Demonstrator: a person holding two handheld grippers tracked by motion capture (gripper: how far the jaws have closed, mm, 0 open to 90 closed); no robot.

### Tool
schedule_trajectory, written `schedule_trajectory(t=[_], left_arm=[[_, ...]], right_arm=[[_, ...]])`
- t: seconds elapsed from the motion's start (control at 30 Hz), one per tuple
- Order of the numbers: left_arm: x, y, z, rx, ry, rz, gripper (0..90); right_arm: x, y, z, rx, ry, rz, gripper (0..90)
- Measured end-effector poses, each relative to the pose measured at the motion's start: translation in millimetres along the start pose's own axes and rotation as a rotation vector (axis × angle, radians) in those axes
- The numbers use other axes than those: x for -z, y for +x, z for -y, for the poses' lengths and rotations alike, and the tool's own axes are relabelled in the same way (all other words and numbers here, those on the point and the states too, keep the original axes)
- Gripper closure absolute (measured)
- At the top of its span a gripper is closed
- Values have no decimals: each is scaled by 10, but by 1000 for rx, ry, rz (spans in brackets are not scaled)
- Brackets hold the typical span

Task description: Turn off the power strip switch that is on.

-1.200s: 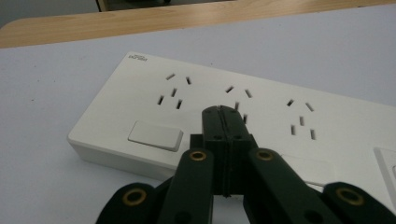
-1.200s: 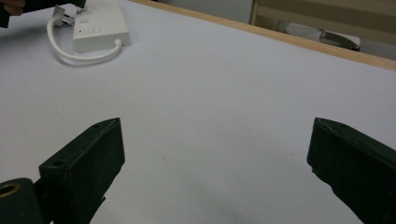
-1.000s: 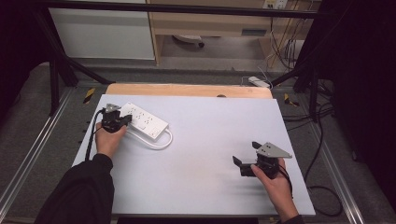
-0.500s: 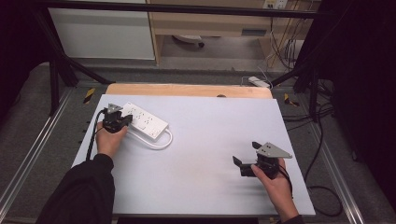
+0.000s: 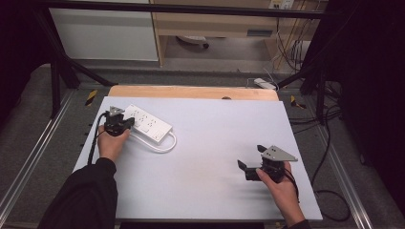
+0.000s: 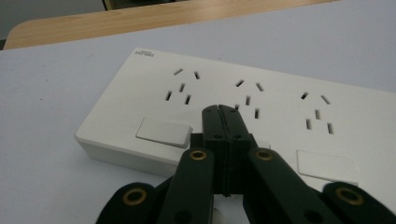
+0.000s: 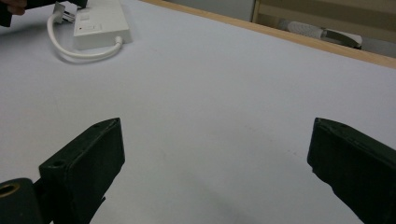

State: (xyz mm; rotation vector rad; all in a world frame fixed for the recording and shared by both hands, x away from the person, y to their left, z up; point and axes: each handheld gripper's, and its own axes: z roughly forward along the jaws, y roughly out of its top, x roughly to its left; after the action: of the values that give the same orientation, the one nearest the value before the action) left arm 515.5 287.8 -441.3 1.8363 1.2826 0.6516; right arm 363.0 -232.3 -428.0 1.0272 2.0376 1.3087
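From above, the left gripper (image 5: pixel 125 125) sits at the near edge of one white power strip (image 5: pixel 148 124) with a looped white cord (image 5: pixel 160 147), while the right gripper (image 5: pixel 250 164) hovers well apart over bare table (image 5: pixel 205 162). In the left gripper view the jaws are pressed together, holding nothing, tips over the strip's top with three socket groups and three switches. In the right gripper view the jaws gape wide and empty, the strip far ahead.

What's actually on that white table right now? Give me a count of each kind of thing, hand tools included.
Power strips: 1, a white power strip with its white cord looped beside it.
Handheld grippers: 2, the left gripper shut at the strip, the right gripper open over bare table.
Total: 3
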Motion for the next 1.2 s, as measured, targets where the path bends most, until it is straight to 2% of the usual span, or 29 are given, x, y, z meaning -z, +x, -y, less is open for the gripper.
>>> schedule_trajectory(t=[0.2, 0.43, 0.7, 1.13, 1.17, 1.2], left_arm=[[-2, -9, -1, -17, 0, -5, 900], [-5, -19, -3, -17, -1, -11, 900], [-7, -21, -5, -14, -5, -7, 900], [72, -88, -79, -24, -77, 19, 900], [80, -90, -85, -17, -84, 23, 890], [88, -92, -92, -9, -88, 28, 842]], right_arm=[[-4, -4, 1, 0, -1, 1, 43], [-32, 47, -4, 18, 5, -16, 43], [-23, 27, -3, 10, 3, -13, 43], [-22, 29, -3, 12, 2, -14, 43], [-22, 29, -4, 12, 2, -14, 43], [-22, 28, -4, 12, 2, -14, 43]])
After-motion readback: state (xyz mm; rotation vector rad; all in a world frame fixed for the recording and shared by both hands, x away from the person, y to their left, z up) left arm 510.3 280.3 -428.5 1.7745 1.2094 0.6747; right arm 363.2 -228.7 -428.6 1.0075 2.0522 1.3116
